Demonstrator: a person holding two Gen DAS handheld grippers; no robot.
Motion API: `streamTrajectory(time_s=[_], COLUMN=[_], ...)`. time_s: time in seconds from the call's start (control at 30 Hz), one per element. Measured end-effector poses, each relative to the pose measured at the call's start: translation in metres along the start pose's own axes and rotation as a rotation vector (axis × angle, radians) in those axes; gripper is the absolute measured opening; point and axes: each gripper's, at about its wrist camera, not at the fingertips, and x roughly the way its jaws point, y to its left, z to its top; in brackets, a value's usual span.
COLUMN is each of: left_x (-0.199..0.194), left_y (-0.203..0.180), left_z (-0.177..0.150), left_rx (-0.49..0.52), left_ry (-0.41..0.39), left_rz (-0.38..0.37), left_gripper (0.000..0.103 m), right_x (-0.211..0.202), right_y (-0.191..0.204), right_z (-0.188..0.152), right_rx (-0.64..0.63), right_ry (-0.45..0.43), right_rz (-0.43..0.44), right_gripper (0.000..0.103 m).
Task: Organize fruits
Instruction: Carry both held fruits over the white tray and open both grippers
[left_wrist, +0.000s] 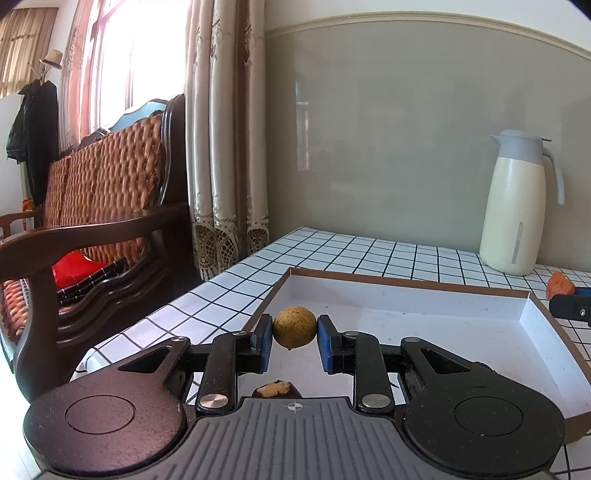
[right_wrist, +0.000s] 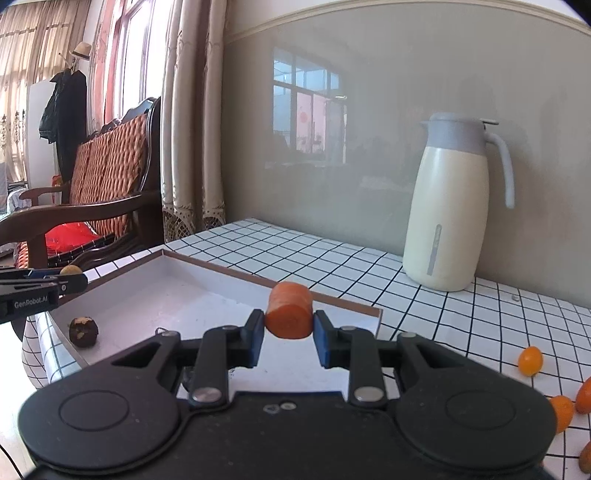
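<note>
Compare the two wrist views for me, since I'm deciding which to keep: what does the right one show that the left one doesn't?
Only the right wrist view shows the small orange fruits loose on the tiled table, and the whole dark fruit in the tray.

Only the left wrist view shows the round yellow fruit in full, clamped in the left gripper.

Both show the tray, jug, chair and carrot piece.

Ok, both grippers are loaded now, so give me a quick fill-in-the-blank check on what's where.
1. The left gripper is shut on a small round ____ fruit.
2. The right gripper holds an orange ____ chunk.
3. A dark damaged fruit lies inside the shallow ____.
4. The cream jug stands on the ____ tablecloth.

Missing words: yellow; carrot; tray; checked
</note>
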Motion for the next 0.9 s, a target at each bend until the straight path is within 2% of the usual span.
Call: streamTrajectory(time_s=[0.33, 0.6, 0.7, 0.73, 0.77, 0.8, 0.83, 0.9], left_x=[0.015, 0.031, 0.03, 0.028, 0.025, 0.02, 0.016, 0.016], left_y=[0.002, 0.002, 0.0, 0.0, 0.0, -0.002, -0.002, -0.004], left_z=[0.002, -0.001, 0.0, 0.0, 0.0, 0.0, 0.0, -0.001], left_rx=[-0.006, -0.011, -0.016, -0.02, -0.022, -0.02, -0.013, 0.012], left_ry=[0.02, 0.098, 0.07, 0.044, 0.016, -0.022, -0.069, -0.097], left_rz=[0.001, -0.011, -0.003, -0.003, 0.005, 0.043, 0.078, 0.091], left_gripper=[0.026, 0.026, 0.026, 0.034, 0.08, 0.103, 0.103, 0.103], right_x=[0.016, 0.027, 0.028, 0.026, 0.022, 0.014, 0.011, 0.014], right_y=[-0.006, -0.007, -0.006, -0.006, -0.007, -0.008, -0.01, -0.015], right_z=[0.002, 0.003, 0.004, 0.004, 0.004, 0.004, 0.004, 0.005], right_rx=[0.004, 0.012, 0.002, -0.006, -0.008, 0.004, 0.011, 0.027], right_ry=[0.046, 0.11, 0.098, 0.065, 0.008, -0.075, -0.107, -0.082], right_rz=[0.005, 0.017, -0.005, -0.048, -0.1, -0.164, -0.161, -0.148], right_gripper=[0.02, 0.02, 0.023, 0.03, 0.064, 0.097, 0.096, 0.097])
